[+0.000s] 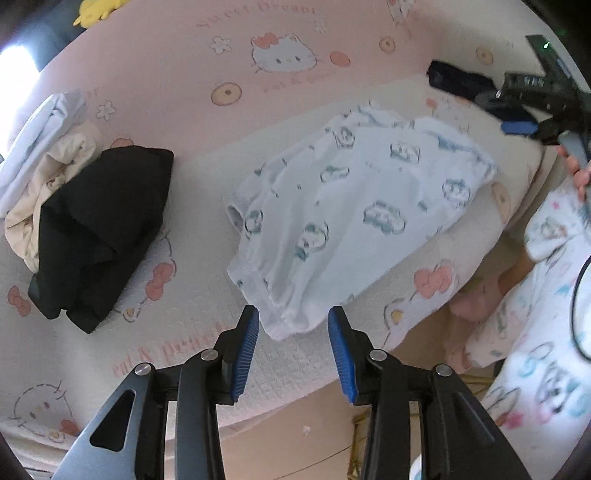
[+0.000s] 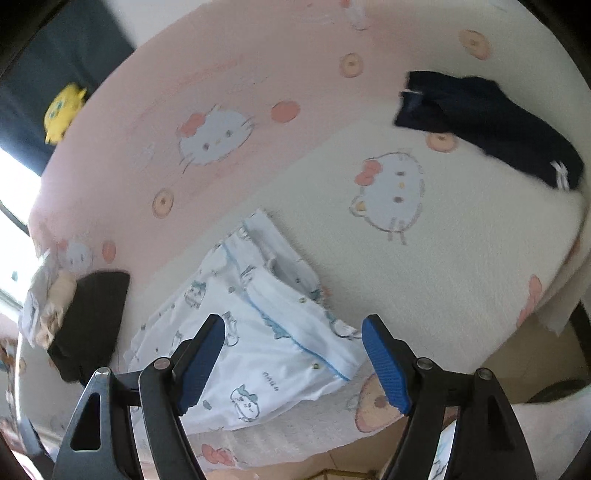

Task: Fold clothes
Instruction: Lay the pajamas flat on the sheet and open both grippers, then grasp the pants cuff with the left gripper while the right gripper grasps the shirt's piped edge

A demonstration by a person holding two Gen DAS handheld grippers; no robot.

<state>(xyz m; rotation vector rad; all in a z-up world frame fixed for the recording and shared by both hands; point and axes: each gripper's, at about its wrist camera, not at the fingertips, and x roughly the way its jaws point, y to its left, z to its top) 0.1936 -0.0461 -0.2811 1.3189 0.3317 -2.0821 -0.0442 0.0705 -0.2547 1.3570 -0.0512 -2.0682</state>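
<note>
While both tools [image 1: 293, 314] [image 2: 293, 328] gape empty, folded white garment [image 1: 354, 206] lies diagonally, cuffs toward left tool.

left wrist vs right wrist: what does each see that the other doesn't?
Left wrist only: the right tongs at the upper right edge, gripped by a hand, and a person's printed sleeve.

Right wrist only: the white garment's blue-piped button edge and a white mark on the dark folded garment.

Both: the white printed garment lying on the pink cartoon-cat bedspread, the black garment on the clothes pile, the yellow plush, and each view's own tongs open and empty.
</note>
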